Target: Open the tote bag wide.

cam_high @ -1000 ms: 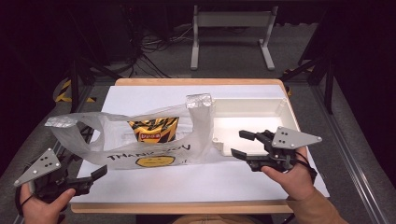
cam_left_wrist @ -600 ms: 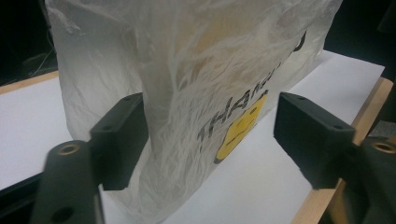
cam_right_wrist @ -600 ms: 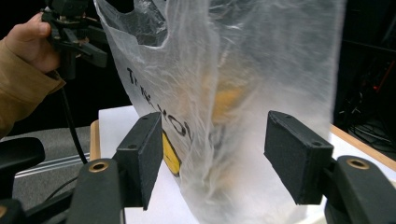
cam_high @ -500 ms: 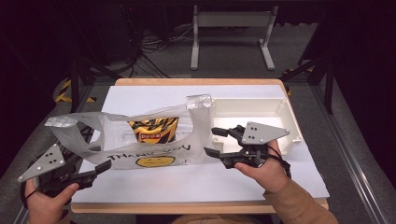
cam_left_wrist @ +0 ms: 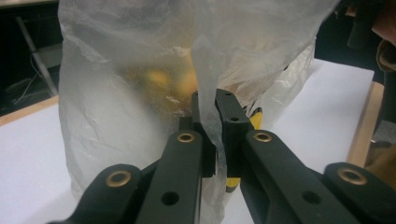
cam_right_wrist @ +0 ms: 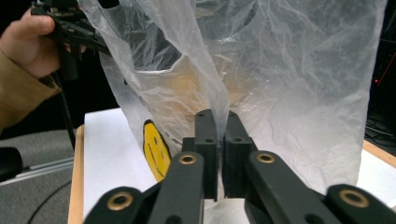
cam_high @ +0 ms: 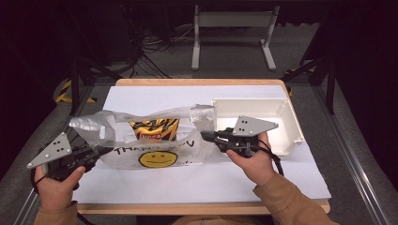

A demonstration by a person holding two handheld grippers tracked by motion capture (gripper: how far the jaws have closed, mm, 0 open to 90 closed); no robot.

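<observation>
A translucent plastic bag [cam_high: 187, 147] printed with a yellow smiley lies on the white table sheet [cam_high: 211, 183], with a yellow-and-black chip packet [cam_high: 154, 129] inside it. My left gripper [cam_high: 105, 150] sits at the bag's left end. Its jaws have just been closing and now pinch a fold of the bag film [cam_left_wrist: 130, 93] between the left gripper's [cam_left_wrist: 208, 100] pads. My right gripper [cam_high: 205, 136] is at the bag's right edge. It too has just been closing, and the right gripper [cam_right_wrist: 217, 116] clamps a pleat of the bag [cam_right_wrist: 299, 93].
A white open-topped bin [cam_high: 293, 124] stands at the back right of the table, just behind my right hand. The wooden table edge [cam_high: 197, 206] runs along the front. A metal stand [cam_high: 232, 28] and cables lie on the floor beyond.
My right gripper has slid left from beside the bin to the bag's right edge and closed on it. The left gripper has edged toward the bag and closed on its left end.
</observation>
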